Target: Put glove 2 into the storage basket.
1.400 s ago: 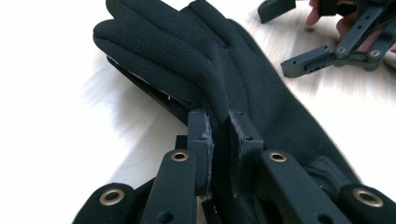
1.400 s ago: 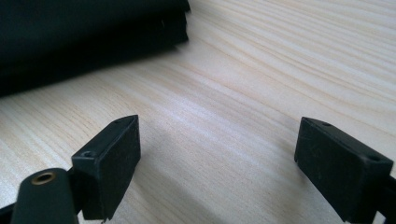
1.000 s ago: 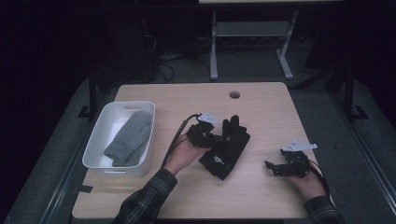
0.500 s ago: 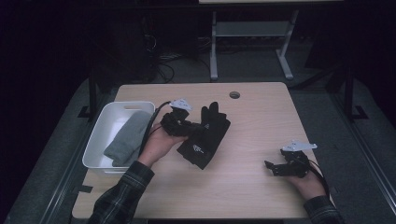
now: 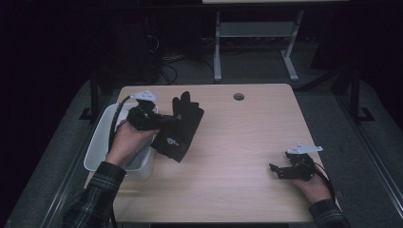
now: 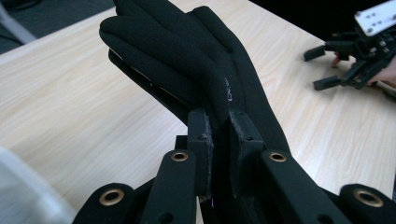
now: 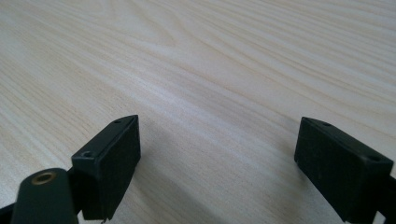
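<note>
A black glove [image 5: 179,128] with white print hangs in the air over the table's left side, its fingers pointing away from me. My left gripper [image 5: 159,122] is shut on the glove's edge, just right of the white bin [image 5: 97,146]. In the left gripper view the two pads pinch the black glove [image 6: 201,70] between them, left gripper [image 6: 219,128]. My right gripper [image 5: 277,171] rests on the table near the front right, jaws wide apart. The right gripper [image 7: 217,156] has bare wood between its pads.
The white bin stands at the table's left edge, partly hidden by my left hand. A round cable hole [image 5: 238,96] lies near the far edge of the wooden table [image 5: 237,137]. Beyond the table stand a metal frame [image 5: 256,38] and cables on the floor.
My left gripper has carried the black glove up and to the left, from the table's middle toward the white bin. The right gripper has stayed in place.
</note>
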Motion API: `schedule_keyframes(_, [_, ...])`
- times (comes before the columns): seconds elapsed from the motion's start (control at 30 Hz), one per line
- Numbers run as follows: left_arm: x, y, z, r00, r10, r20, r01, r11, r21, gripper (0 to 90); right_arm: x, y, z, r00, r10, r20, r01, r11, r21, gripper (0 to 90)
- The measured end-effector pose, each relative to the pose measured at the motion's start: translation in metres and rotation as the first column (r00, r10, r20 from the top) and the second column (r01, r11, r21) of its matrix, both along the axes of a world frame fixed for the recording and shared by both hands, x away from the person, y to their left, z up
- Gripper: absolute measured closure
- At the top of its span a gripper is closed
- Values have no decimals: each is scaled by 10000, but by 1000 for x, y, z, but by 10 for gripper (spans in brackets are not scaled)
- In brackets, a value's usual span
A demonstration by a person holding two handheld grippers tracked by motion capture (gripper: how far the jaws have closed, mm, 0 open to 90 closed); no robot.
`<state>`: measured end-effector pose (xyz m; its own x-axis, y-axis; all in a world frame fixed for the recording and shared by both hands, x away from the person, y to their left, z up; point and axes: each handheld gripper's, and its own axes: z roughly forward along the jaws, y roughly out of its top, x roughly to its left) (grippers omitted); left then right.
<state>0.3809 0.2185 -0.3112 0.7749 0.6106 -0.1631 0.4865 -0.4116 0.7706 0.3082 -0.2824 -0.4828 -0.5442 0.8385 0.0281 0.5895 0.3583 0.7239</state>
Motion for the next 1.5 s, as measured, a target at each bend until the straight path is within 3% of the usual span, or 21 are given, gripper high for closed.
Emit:
schedule_keyframes(0.23, [-2,52,8,9958,919,24,-918,9957,-95,808,0,0,0,10000,-56,3,56,10000,22,142])
schedule_keyframes(0.4, [-3,88,12,9877,1564,61,-1562,9874,-265,808,1,1,0,9999,-104,3,104,9999,26,142])
schedule_keyframes(0.63, [-3,124,1,9788,2018,-344,-2023,9792,-137,808,1,1,0,9999,-155,5,155,9999,26,142])
schedule_keyframes(1.0, [6,136,-40,9676,2218,-1211,-2206,9751,232,805,2,2,0,9998,-181,9,181,9998,16,142])
schedule_keyframes(1.13, [13,136,-52,9625,2349,-1358,-2292,9717,567,798,2,2,0,9998,-188,7,188,9998,18,142])
schedule_keyframes(1.17, [15,137,-54,9620,2358,-1373,-2264,9707,810,796,2,2,0,9998,-188,8,188,9998,17,142])
schedule_keyframes(1.37, [21,132,-63,9549,2715,-1204,-2522,9554,1540,752,2,2,0,9998,-187,11,187,9998,16,142])
schedule_keyframes(1.5, [22,129,-63,9492,3005,-929,-2802,9421,1843,610,2,2,0,9998,-187,10,187,9998,17,142])
